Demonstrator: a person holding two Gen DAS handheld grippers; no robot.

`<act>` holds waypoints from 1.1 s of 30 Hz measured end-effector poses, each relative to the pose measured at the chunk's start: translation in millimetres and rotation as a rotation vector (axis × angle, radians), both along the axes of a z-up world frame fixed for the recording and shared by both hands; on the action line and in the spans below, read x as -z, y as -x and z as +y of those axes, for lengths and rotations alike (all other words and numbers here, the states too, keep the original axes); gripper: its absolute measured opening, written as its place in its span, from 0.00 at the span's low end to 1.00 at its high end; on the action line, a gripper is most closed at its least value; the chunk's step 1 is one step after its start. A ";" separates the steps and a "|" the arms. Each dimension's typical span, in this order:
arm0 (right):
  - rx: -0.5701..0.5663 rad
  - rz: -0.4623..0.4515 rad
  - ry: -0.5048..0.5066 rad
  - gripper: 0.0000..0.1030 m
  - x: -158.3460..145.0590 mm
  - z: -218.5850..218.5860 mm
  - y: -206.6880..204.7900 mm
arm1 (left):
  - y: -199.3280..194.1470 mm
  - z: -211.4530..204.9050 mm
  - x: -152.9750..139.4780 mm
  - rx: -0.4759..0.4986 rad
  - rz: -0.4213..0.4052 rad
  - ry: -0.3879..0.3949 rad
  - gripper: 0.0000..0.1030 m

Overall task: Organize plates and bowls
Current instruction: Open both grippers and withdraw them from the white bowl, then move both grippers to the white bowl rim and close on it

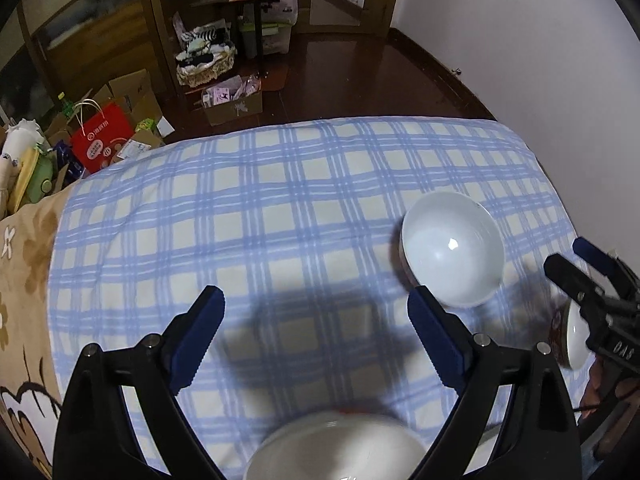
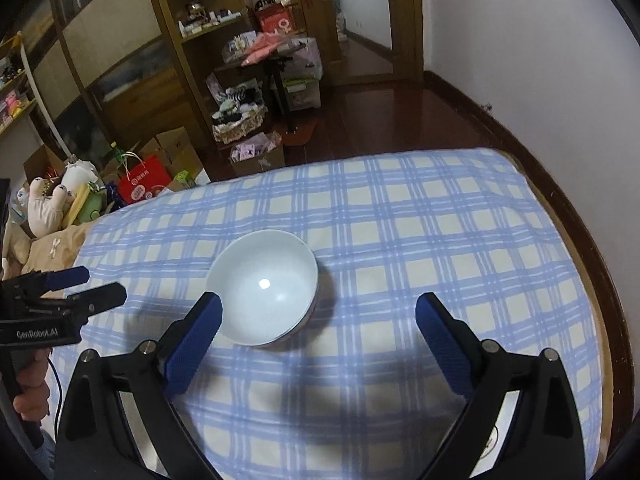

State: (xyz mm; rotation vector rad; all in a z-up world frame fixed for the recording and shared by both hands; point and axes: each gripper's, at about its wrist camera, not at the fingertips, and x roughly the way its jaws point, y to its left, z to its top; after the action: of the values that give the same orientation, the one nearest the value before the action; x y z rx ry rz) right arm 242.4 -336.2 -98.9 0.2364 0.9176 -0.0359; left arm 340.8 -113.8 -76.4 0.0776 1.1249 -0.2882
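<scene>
A white bowl [image 1: 452,252] with a dark red outside stands upright on the blue checked blanket [image 1: 280,208]. My left gripper [image 1: 316,308] hangs open above bare blanket to the left of it, nothing between its fingers. A second white bowl [image 1: 336,452], blurred, lies at the bottom edge under that gripper. A third bowl [image 1: 572,336] shows partly behind my right gripper [image 1: 576,264]. In the right wrist view the right gripper [image 2: 320,312] is open and empty; the white bowl [image 2: 264,292] sits just beyond its left finger [image 2: 200,328]. The left gripper [image 2: 96,284] is at the far left, open.
The blanket covers a bed [image 2: 608,280] whose far edge drops to a dark wooden floor [image 2: 380,120]. A white wall [image 2: 540,60] runs along the right. A red paper bag [image 1: 104,140], cardboard boxes [image 1: 236,104], soft toys [image 2: 48,204] and shelves [image 2: 192,20] crowd the far left.
</scene>
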 end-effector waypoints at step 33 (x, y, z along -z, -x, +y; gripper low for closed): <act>-0.111 0.123 -0.128 0.15 51.7 9.8 -37.2 | -29.9 -57.7 65.4 0.055 0.194 0.139 0.07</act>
State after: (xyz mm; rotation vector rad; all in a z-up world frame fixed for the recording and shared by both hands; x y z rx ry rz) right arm 279.6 -326.4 -150.6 0.3046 1.0559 0.1123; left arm 370.8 -171.5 -141.8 -0.0434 1.2931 -0.4290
